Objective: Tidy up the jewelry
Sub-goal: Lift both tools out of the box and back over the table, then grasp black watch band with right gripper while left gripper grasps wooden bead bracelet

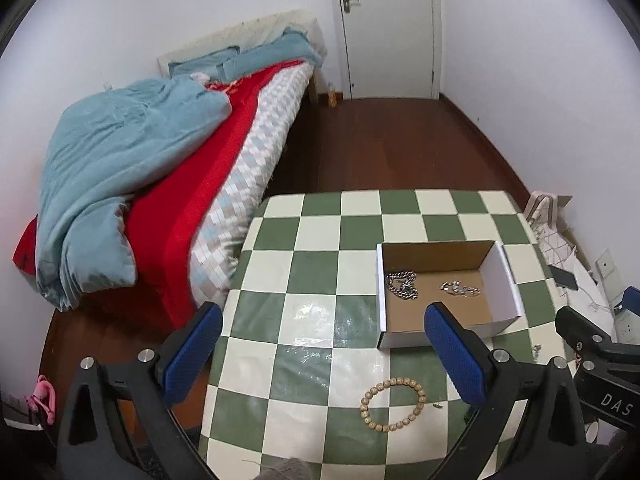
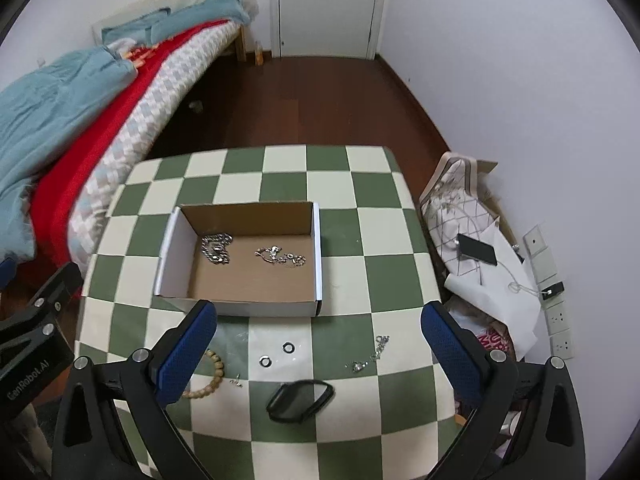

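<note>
1. Cardboard box [image 2: 240, 256], open-topped, on the chequered bench [image 2: 360, 240] near its middle; inside lie a heavy silver chain [image 2: 216, 249] at the left and a finer silver chain [image 2: 282, 257] to its right, apart.
2. Between box and near edge of the bench: wooden bead bracelet [image 1: 392, 404], two small rings [image 2: 276, 354], a loose silver chain piece [image 2: 372, 354], a tiny earring [image 2: 236, 381], a black band [image 2: 300, 396].
3. Left gripper [image 1: 320, 356] and right gripper [image 2: 318, 356]: fingers spread wide, holding nothing, above the near edge.
4. Bed [image 1: 160, 168] beyond the left edge of the bench.
</note>
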Demonstrator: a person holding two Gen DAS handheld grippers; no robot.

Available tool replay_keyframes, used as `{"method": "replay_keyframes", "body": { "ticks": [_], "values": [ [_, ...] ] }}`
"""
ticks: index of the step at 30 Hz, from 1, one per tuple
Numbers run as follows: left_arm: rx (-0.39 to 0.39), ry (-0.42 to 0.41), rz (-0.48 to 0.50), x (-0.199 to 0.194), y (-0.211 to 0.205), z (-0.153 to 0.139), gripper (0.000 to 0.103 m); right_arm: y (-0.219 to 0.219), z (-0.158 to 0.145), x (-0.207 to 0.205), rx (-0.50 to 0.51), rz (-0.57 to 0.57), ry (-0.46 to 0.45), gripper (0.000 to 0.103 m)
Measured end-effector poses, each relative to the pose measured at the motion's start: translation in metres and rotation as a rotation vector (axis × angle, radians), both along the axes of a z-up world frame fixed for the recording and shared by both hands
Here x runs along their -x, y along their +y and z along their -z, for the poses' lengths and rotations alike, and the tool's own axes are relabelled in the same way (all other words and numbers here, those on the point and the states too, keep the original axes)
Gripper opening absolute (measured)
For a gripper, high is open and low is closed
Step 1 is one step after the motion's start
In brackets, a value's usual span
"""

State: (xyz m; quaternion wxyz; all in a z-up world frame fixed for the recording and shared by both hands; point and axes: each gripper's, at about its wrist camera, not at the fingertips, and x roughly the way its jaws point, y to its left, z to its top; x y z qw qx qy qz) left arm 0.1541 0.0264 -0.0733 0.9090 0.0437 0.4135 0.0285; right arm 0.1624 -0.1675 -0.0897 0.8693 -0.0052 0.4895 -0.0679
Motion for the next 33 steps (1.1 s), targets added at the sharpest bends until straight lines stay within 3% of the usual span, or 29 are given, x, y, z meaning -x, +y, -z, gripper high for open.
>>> {"method": "replay_keyframes", "body": {
  "ticks": [11,19,22,25,26,29,33],
  "values": [
    [0.004,-0.092,0.003,0.045,0.008,-0.040,0.103,0.011,-0.057,0.056,0.003,-0.012,-0.116,0.103],
    [-0.005,-0.125,-0.023,0.060,0.012,-0.040,0.103,0.008,-0.067,0.075,-0.070,-0.013,-0.133,0.103],
    [-0.023,-0.093,-0.048,0.059,0.016,-0.022,0.103,-0.003,-0.050,0.078,-0.104,0.019,-0.091,0.103],
    [-0.107,-0.039,-0.084,0.053,0.018,0.010,0.103,-0.019,-0.018,0.079,-0.146,0.066,-0.023,0.101],
    [-0.130,-0.024,-0.091,0.051,0.018,0.019,0.103,-0.025,-0.003,0.079,-0.162,0.078,0.005,0.098],
    [-0.189,0.038,-0.108,0.043,0.018,0.051,0.103,-0.037,0.037,0.075,-0.189,0.105,0.091,0.074],
    [-0.231,0.125,-0.107,0.028,0.016,0.088,0.103,-0.048,0.090,0.069,-0.212,0.143,0.187,0.073]
  ]
}}
